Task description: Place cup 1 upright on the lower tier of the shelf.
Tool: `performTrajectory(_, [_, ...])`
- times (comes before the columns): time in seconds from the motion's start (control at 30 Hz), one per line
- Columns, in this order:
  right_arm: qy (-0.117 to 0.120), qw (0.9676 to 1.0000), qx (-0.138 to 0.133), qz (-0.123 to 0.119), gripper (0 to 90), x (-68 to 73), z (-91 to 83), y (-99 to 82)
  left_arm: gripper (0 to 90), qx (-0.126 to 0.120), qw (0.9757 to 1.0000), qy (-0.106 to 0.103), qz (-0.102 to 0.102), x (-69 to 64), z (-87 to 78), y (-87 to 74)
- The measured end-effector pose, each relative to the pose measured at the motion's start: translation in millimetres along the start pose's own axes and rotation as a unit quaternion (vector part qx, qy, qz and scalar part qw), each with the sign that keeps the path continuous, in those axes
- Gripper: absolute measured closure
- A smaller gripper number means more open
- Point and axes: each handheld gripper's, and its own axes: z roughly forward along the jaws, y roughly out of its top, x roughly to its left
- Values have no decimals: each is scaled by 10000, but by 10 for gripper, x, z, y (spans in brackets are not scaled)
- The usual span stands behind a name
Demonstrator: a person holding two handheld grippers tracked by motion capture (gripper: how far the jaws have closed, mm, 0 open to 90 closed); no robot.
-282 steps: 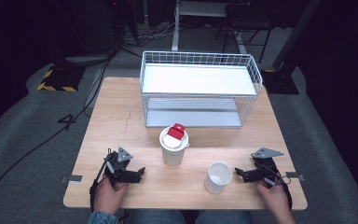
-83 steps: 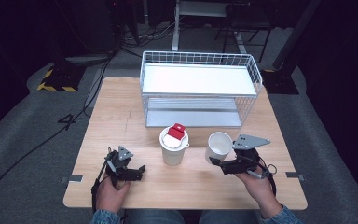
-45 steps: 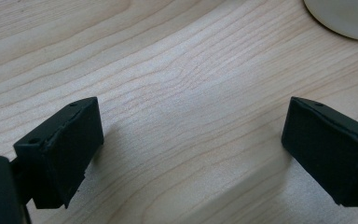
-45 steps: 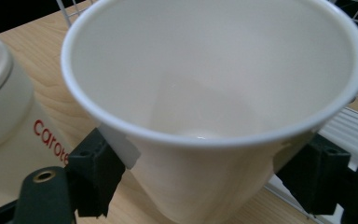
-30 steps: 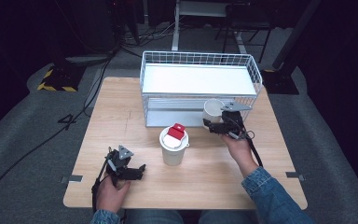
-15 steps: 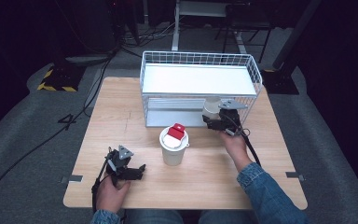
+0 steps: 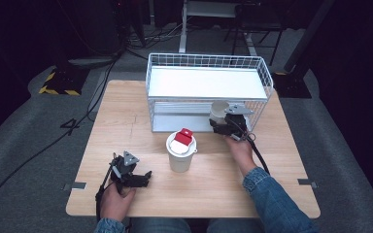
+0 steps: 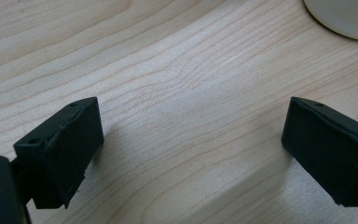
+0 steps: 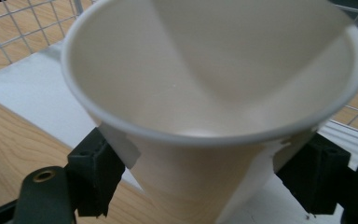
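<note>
Your right gripper [image 7: 222,125] has its jaws closed on the body of an empty paper cup [image 9: 214,107], one jaw on each side below the rim, so the cup stays upright and its open mouth faces up. You hold it at the front right of the wire rack [image 7: 209,73], which stands at the far edge of the bench [image 7: 281,160]; the cup sits just at the opening of the lower shelf [image 9: 28,93], which suggests you mean to set it inside, under the white upper shelf [image 7: 204,82].

Your left gripper [image 8: 191,154] rests near the bench's near left corner with its jaws spread wide and nothing between them, parked clear of the work. The lidded cup [image 7: 181,150], with its red tab, stands mid-bench, apart from both grippers.
</note>
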Motion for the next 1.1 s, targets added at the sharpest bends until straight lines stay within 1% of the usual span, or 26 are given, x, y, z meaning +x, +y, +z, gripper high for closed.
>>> performTrajectory(0.1, [-31,10000,5,45,227,-10,45,-26,61,-2,10000,2,6,1,0,0])
performTrajectory(0.27, [-48,10000,2,49,226,-34,102,-57,61,-1,10000,13,10,2,0,1])
performTrajectory(0.57, [-38,9995,-9,312,226,-104,173,-101,61,3,10000,0,0,0,0,0])
performTrajectory(0.7, [-11,9992,-35,393,226,-132,196,-100,61,-3,10000,5,10,2,0,1])
performTrajectory(0.87, [-4,9990,-50,439,226,-153,209,-102,61,2,10000,-1,0,0,0,0])
performTrajectory(1.03, [-21,9992,-25,399,224,-151,211,-97,61,-2,10000,8,8,1,0,0])
performTrajectory(1.1, [-9,9993,-19,386,209,-154,212,-96,61,0,10000,12,11,2,-1,1])
